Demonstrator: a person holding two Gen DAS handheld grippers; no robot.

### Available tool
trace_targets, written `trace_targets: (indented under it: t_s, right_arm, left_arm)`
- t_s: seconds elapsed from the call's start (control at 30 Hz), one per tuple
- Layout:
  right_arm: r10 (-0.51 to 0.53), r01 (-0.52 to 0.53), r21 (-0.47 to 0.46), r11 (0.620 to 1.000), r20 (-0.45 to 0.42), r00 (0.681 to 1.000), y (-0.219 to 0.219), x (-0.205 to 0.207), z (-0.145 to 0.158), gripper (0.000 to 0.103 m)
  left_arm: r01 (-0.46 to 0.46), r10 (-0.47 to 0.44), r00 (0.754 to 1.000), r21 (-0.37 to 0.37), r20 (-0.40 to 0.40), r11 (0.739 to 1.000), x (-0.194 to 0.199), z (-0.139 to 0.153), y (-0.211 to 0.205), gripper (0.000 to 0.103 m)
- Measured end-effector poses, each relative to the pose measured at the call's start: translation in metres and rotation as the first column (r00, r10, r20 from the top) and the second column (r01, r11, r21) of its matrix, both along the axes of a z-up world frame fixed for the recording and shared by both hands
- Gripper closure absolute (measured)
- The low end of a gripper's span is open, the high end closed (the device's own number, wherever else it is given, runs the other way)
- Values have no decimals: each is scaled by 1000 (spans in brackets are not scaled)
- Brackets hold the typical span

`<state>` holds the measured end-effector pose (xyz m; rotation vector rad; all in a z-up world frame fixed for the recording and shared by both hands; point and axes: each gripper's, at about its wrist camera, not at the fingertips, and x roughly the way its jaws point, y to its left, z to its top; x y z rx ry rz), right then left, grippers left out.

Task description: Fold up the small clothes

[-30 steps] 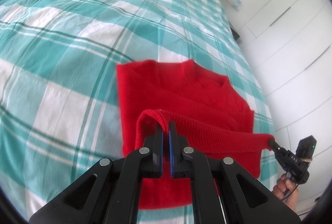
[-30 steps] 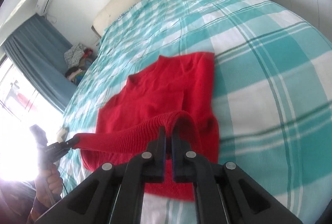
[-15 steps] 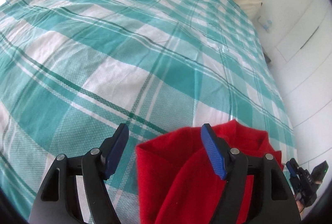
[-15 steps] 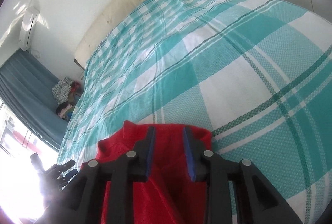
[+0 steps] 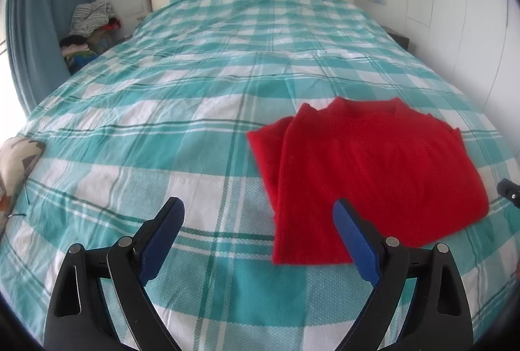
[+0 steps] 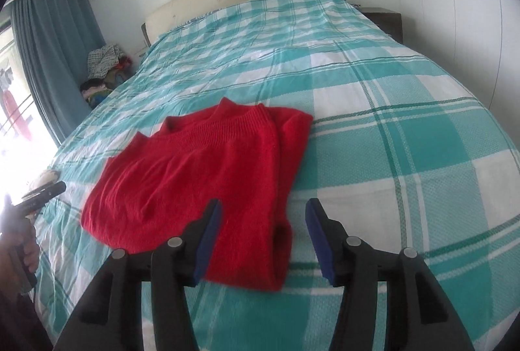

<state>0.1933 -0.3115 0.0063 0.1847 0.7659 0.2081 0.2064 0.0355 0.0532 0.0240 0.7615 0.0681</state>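
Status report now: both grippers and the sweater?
Left gripper, right gripper: jaws just opened, empty. Red knitted sweater folded on checked bedspread. Nothing in the way.

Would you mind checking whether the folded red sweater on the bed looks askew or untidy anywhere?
Slightly. The red sweater lies folded on the checked bedspread, but an under layer sticks out past the top fold along one side edge, so the edges do not line up. Nothing else stands out.

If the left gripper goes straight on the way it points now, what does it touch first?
Most likely the checked bedcover. The left gripper, jaws just opened and holding nothing, aims down at bare cover; the red sweater lies to its right, only near the right finger. Depth is uncertain.
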Motion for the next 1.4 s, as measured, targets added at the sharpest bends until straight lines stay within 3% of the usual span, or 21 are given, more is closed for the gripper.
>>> trace_targets:
  t_s: [0.4, 0.73, 0.93, 1.17, 1.4]
  right_arm:
    - [-9, 4, -107, 994, -43, 999, 10, -59, -30, 41]
    - [-3, -5, -117, 993, -67, 998, 10, -59, -53, 40]
    - [-15, 11, -86, 996, -42, 999, 7, -62, -62, 36]
    - [2, -5, -88, 996, -42, 999, 10, -60, -68, 28]
    - [2, -5, -89, 996, -42, 999, 12, -60, -68, 27]
  left_arm:
    - [-15, 15, 1000, 25, -10, 1000, -32, -8, -6, 8]
    - [-45, 39, 990, -43, -136, 998, -42, -90, 8, 7]
    - [-87, 69, 984, -106, -165, 991, -36, -102, 15, 3]
    - [-90, 75, 978, -70, -194, 993, -32, -105, 8, 1]
    - [-88, 76, 976, -53, -205, 995, -30, -106, 8, 0]
